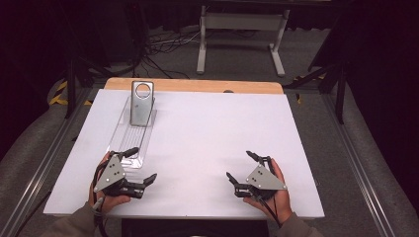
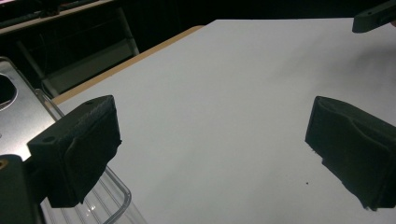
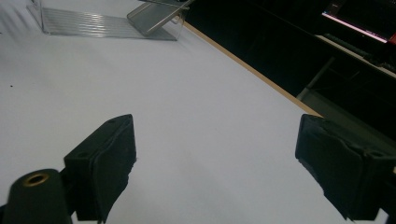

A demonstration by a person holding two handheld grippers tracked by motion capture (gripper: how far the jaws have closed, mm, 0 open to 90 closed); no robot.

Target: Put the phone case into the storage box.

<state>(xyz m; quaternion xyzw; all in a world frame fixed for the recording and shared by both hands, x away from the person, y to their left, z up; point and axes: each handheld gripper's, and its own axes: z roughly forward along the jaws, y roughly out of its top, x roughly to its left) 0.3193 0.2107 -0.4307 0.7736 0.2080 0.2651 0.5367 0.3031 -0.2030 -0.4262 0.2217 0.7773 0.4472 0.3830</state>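
Your left gripper sits at the near left of the white table, jaws spread wide with nothing between them, and its upper jaw tip lies just beside, perhaps over, the near end of the clear plastic tray; in the left gripper view that tray's ribbed floor and rounded rim run under the left jaw. The tray's long axis runs from about 6 o'clock to 12 o'clock, straight away from you, slightly tilted toward 1 o'clock. At its far end stands the grey metal plate with a round hole, leaning a little and resting on the tray; from your left gripper it lies at roughly 12 o'clock, well apart. Your right gripper rests at the near right, also wide open and empty, with the plate off at about 10 o'clock across bare table; the right gripper view catches the tray and the plate's lower edge far off at its upper left. I judge the left hand clearly the nearer one: a reach along the tray's length would bring you to the plate, whose flat faces look toward and away from you, so its side edges are what the jaws would likely close across.
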